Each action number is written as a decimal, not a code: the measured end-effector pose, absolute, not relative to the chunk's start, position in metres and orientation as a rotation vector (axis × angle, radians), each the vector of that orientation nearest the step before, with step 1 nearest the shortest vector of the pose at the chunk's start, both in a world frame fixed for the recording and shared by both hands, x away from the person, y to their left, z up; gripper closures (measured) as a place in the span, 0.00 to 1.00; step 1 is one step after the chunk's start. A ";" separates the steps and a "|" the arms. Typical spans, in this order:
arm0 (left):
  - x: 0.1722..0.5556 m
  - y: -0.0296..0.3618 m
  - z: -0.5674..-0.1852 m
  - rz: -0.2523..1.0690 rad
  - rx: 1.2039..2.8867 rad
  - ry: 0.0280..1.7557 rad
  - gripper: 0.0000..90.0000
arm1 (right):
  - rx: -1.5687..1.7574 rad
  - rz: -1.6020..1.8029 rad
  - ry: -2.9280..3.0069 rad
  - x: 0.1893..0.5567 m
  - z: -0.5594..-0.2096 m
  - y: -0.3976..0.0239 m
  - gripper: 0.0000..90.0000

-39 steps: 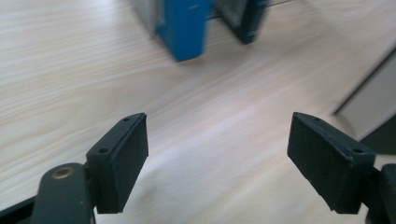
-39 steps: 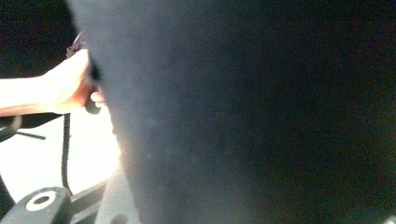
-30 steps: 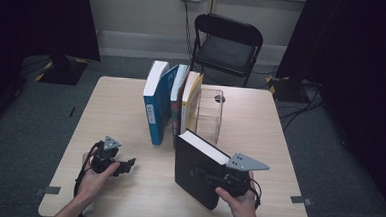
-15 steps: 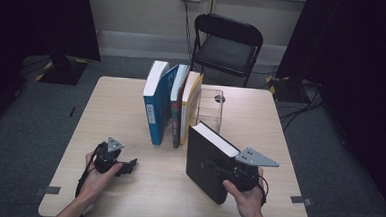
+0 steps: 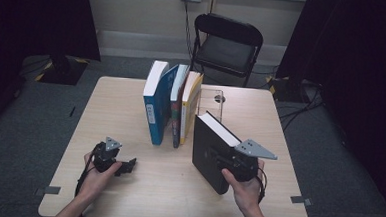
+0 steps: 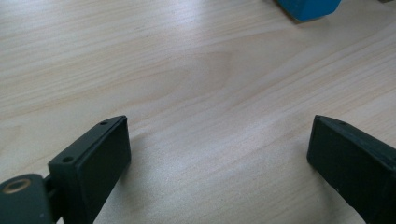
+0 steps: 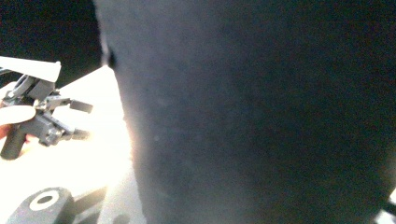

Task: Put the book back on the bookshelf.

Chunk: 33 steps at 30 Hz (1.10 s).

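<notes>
A thick black book (image 5: 209, 152) stands almost upright on its lower edge on the wooden table (image 5: 116, 104), white page edge up, just right of a row of standing books (image 5: 173, 107). My right gripper (image 5: 223, 165) is shut on its lower near corner, and in the right gripper view its dark cover (image 7: 261, 116) looms close. My left gripper (image 5: 124, 166) rests low over the table at the front left. Its jaws have just been opening and stand wide apart over bare wood in the left gripper view (image 6: 219, 154), nothing between them. It also appears far off (image 7: 81, 120).
The row has a blue book (image 5: 156, 104), a thin dark one and a yellow-edged one, backed by a clear bookend (image 5: 214, 100). The blue book's corner (image 6: 308, 7) lies ahead of the left jaws. A black folding chair (image 5: 228, 45) stands behind the table.
The black book has been tipped up steeper and shifted right and up with my right gripper. The left hand has stayed in place.
</notes>
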<state>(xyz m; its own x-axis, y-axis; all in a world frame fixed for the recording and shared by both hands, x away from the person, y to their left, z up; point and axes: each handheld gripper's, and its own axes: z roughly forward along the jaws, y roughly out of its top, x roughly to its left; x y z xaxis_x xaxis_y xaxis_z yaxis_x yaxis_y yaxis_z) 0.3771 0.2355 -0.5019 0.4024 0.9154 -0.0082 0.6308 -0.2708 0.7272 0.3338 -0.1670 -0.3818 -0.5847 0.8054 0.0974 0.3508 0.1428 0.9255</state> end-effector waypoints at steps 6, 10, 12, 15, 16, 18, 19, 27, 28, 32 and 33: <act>0.378 0.236 -0.502 0.559 2.011 1.315 0.05 | 1.129 1.407 1.962 0.346 -0.379 -0.166 0.60; 0.378 0.236 -0.502 0.559 2.009 1.323 0.04 | 1.152 1.371 1.935 0.360 -0.378 -0.162 0.60; 0.378 0.237 -0.502 0.565 1.997 1.362 0.02 | 1.172 1.363 1.916 0.365 -0.378 -0.161 0.60; 0.379 0.238 -0.502 0.559 1.998 1.361 0.01 | 1.183 1.360 1.903 0.369 -0.379 -0.160 0.60; 0.379 0.238 -0.502 0.560 1.999 1.360 0.00 | 1.179 1.357 1.905 0.371 -0.379 -0.160 0.60; 0.379 0.238 -0.502 0.560 1.998 1.361 0.00 | 1.201 1.346 1.881 0.375 -0.380 -0.157 0.60; 0.379 0.238 -0.502 0.560 1.998 1.361 0.00 | 1.201 1.346 1.881 0.375 -0.380 -0.157 0.60; 0.378 0.238 -0.502 0.559 1.998 1.361 0.00 | 1.235 1.318 1.835 0.392 -0.379 -0.150 0.60; 0.378 0.238 -0.502 0.559 1.998 1.361 0.00 | 1.248 1.314 1.825 0.393 -0.380 -0.150 0.60; 0.378 0.238 -0.502 0.559 1.997 1.362 0.00 | 1.281 1.312 1.810 0.402 -0.383 -0.150 0.60; 0.378 0.238 -0.502 0.559 1.998 1.361 0.00 | 1.290 1.311 1.803 0.403 -0.384 -0.149 0.60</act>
